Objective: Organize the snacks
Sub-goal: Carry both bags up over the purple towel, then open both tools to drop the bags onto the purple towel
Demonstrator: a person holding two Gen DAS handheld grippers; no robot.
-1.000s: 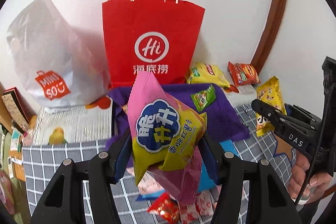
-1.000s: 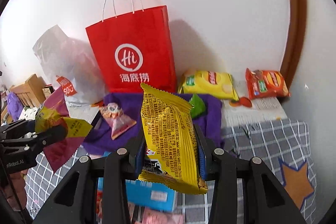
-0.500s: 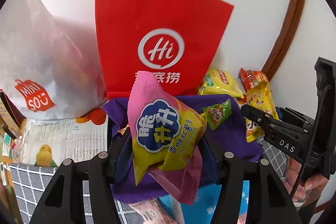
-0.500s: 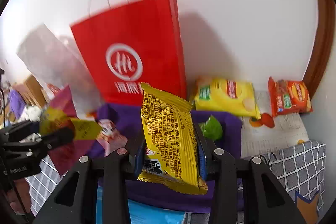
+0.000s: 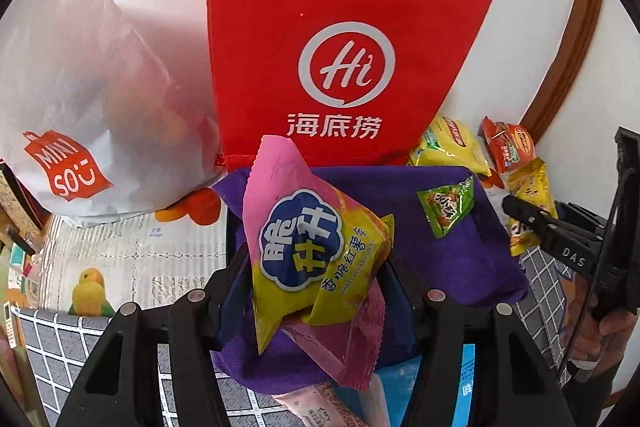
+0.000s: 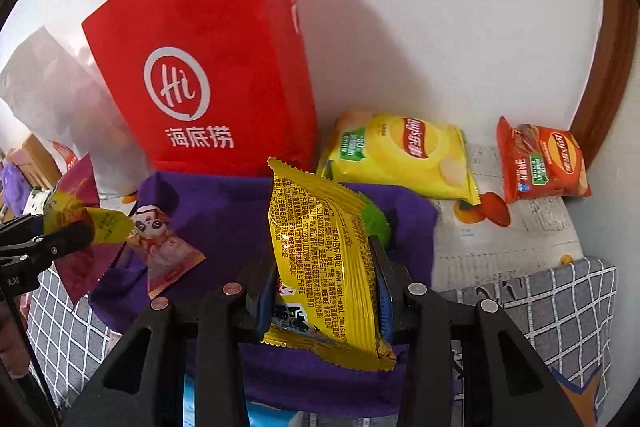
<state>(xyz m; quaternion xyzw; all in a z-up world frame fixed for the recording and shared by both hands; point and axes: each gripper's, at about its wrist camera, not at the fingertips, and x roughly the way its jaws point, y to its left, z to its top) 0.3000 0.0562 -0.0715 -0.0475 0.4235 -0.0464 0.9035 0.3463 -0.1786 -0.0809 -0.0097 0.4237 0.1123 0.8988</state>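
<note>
My left gripper (image 5: 314,281) is shut on a pink and yellow sweet potato snack bag (image 5: 316,251), held above the purple cloth bin (image 5: 472,259). A small green packet (image 5: 446,209) lies in that bin. My right gripper (image 6: 320,287) is shut on a yellow snack packet (image 6: 324,263), also over the purple bin (image 6: 224,215), where a pink triangular packet (image 6: 162,247) lies. The right gripper (image 5: 524,215) with its yellow packet shows at the right edge of the left wrist view. The left gripper (image 6: 68,231) with its pink bag shows at the left edge of the right wrist view.
A red paper bag (image 5: 340,67) stands against the wall behind the bin, a white plastic shopping bag (image 5: 80,115) to its left. A yellow chips bag (image 6: 396,155) and a red chips bag (image 6: 540,163) lie at the back right. A grey checked cloth (image 6: 560,307) covers the table.
Both grippers have moved forward and down toward the purple bin and red bag, which now look larger. Each still holds its packet.
</note>
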